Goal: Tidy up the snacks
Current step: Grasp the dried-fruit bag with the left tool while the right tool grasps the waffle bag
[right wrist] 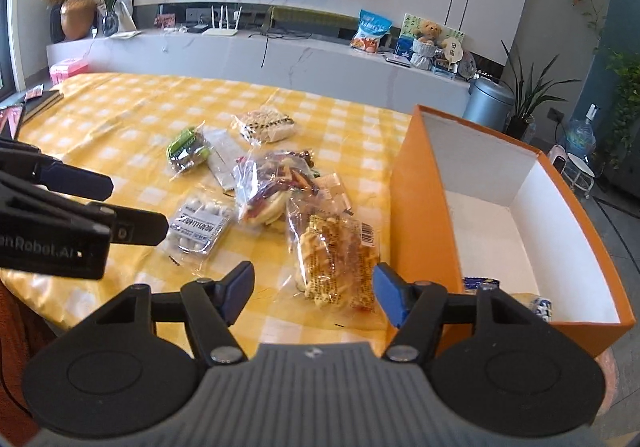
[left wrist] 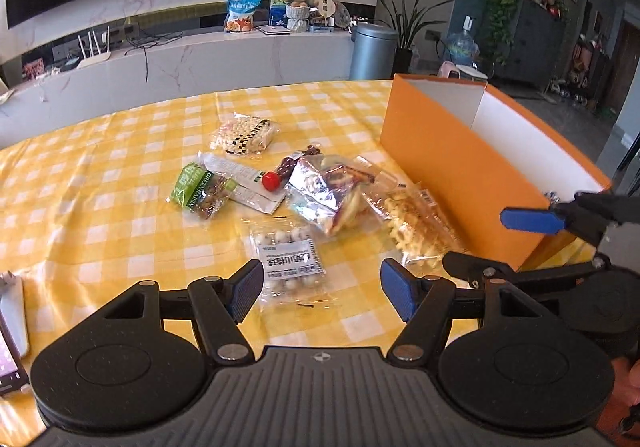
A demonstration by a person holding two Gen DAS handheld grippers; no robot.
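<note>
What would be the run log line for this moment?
left gripper: open, over white-ball pack | right gripper: open, over waffle pack | orange box: beside

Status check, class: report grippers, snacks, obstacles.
Left gripper open above white-ball packet. Right gripper open around waffle packet. Orange box nearly empty. Nothing blocking.

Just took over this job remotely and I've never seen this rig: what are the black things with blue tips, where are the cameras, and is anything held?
Those are two hand-held grippers, each carrying a camera looking along its fingers. The left view shows the left gripper above a pack of white balls. The right view shows the right gripper around a waffle pack, not visibly clamped. More snack packs lie on the yellow checked tablecloth, beside an orange box. Nothing is held.
</note>
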